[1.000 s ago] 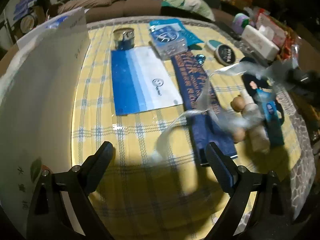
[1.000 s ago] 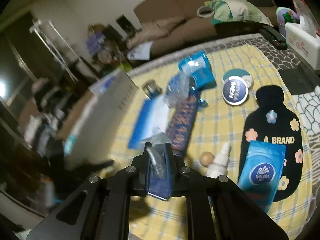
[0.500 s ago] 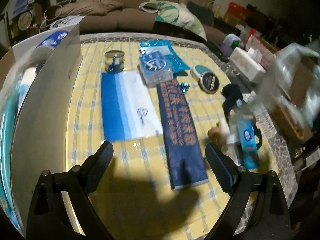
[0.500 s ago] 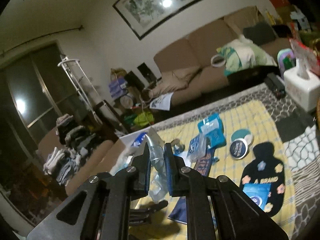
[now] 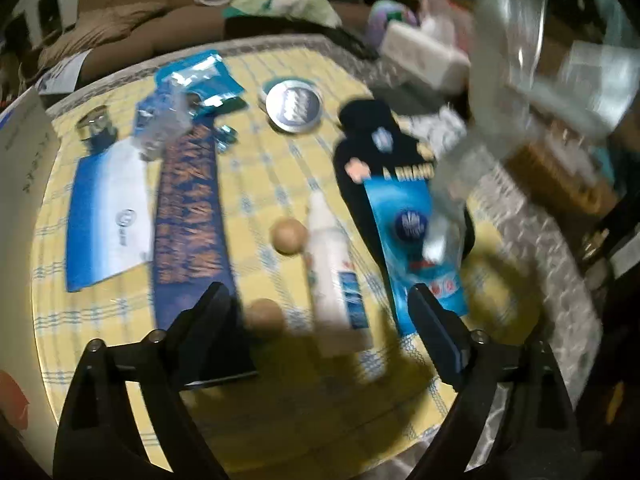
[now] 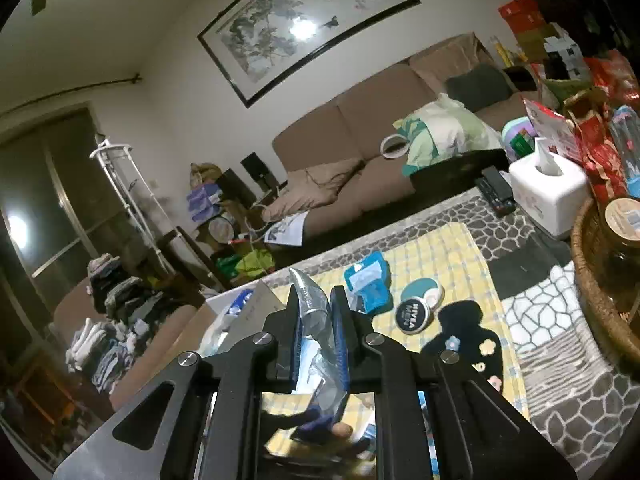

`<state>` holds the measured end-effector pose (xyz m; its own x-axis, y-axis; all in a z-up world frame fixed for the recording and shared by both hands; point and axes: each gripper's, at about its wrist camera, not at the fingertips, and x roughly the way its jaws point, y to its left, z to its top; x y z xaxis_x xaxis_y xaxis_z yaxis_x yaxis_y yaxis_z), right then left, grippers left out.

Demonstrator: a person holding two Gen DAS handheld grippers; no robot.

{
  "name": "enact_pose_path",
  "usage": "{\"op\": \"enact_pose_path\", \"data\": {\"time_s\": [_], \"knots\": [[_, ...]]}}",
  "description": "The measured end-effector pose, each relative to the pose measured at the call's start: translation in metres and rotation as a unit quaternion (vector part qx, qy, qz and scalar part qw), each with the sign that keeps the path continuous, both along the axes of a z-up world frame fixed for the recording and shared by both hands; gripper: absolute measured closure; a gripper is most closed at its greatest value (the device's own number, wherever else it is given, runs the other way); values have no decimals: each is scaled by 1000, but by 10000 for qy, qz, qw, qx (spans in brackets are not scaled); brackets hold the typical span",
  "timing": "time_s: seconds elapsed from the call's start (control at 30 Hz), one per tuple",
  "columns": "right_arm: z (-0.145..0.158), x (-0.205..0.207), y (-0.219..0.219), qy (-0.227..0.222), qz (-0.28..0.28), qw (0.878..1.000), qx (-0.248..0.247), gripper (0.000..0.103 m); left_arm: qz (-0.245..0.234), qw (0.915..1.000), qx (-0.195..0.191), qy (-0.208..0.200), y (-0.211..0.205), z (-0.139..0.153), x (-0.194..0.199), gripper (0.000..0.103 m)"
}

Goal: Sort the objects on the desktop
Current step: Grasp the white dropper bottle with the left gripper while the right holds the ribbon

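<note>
Left wrist view
Left gripper: jaws spread wide and closing, nothing pinched; it hangs over the yellow checked cloth.
Between the fingers: a white spray bottle lies lengthwise, with one wooden ball just left of it and another wooden ball near the left finger.
Right of the bottle: a blue tissue pack rests on a black flowered pouch.
Left side: a dark blue patterned strip beside a blue-and-white packet.
Far side: a round cream tin.
Upper right: a clear plastic bag hangs in the air, blurred.

Right wrist view
Right gripper: fingers pressed together on the clear plastic bag, held up above the table.
Below, left: an open cardboard box; its contents are too blurred to tell.
Table beyond: the cream tin, the black pouch and a white tissue box.
</note>
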<state>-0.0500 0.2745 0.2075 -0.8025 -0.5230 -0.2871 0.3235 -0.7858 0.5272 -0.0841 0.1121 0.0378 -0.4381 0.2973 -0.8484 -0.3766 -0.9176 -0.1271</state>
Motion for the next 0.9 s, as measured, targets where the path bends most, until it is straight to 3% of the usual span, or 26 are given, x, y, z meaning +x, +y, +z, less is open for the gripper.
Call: {"op": "enact_pose_path", "data": {"time_s": [0.2,0.23,0.33,0.37,0.6,0.9], "knots": [[-1,5,7,-31,65,10000,-9,88,162,9981,-588,-1,19,-21,-16,41],[-1,4,6,-41,91,9999,-6,88,143,9979,-627,-28,19,-24,-18,54],[-1,3,4,-65,140,9999,21,88,144,9989,-443,-78,16,-27,-21,60],[-1,2,3,-69,150,9999,23,88,138,9994,-297,-97,14,-24,-20,75],[8,7,-3,50,254,9997,33,88,355,9973,624,-161,-23,10,-10,75],[43,20,-40,247,639,9976,-32,88,584,9873,1450,276,-116,115,19,75]]}}
